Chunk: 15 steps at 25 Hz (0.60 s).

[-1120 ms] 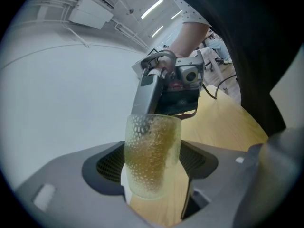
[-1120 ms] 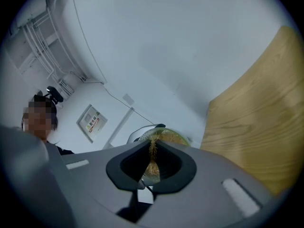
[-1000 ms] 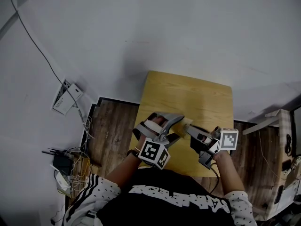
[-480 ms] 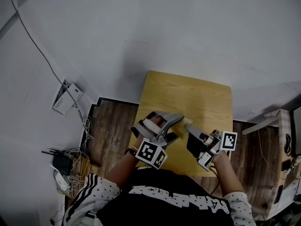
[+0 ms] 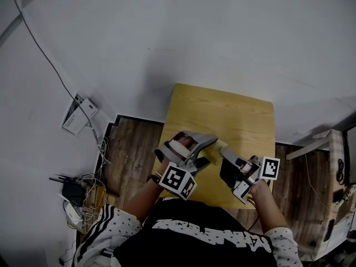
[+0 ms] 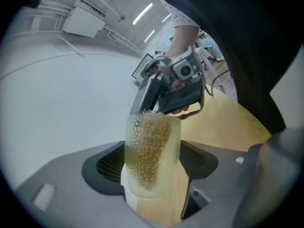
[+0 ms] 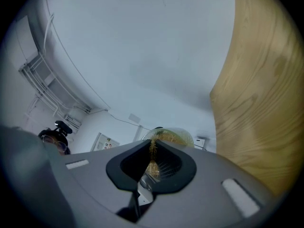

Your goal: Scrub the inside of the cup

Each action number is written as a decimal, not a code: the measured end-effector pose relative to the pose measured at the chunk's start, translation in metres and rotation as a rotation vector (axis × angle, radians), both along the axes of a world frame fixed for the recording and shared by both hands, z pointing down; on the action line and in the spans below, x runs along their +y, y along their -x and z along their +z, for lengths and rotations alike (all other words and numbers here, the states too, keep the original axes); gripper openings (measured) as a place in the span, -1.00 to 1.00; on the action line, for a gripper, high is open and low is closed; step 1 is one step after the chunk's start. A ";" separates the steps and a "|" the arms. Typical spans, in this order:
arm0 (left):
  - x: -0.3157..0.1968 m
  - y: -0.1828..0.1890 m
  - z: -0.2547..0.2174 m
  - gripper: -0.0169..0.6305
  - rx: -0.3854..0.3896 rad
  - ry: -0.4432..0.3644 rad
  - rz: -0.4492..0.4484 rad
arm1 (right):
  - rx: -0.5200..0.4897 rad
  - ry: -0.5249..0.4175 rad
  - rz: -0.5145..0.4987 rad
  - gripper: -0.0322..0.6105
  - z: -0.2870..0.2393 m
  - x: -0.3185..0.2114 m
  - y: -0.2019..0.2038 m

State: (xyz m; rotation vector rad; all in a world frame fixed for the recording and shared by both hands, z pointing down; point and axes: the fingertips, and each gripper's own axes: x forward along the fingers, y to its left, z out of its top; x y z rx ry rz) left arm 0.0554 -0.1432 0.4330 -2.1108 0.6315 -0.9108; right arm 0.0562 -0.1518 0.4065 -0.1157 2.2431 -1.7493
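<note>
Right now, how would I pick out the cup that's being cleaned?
Over the wooden table, look between the jaws of the left hand-held gripper. The cup there is a clear, dimpled tumbler, the only see-through thing, with a golden scrubber stuffed inside.

A light wooden table (image 5: 222, 113) stands with its far edge at a white wall (image 5: 222, 32), over a dark plank floor (image 5: 133, 149). A thin cable (image 5: 41, 52) runs down the wall to a white box (image 5: 78, 114) (its kind cannot be told). Nearer, tangled wires (image 5: 83, 204) lie round a small black device (image 5: 72, 192). A cardboard box (image 5: 335, 171) stands at the right edge.
</note>
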 end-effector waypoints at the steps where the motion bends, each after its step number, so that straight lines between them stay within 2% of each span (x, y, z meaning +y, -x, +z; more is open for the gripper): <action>1: 0.001 0.000 0.001 0.15 0.001 0.011 0.005 | 0.014 -0.016 -0.007 -0.79 0.000 0.001 0.001; 15: 0.002 0.001 0.009 0.15 -0.068 0.043 0.050 | 0.188 -0.193 -0.099 -0.79 0.000 0.014 0.016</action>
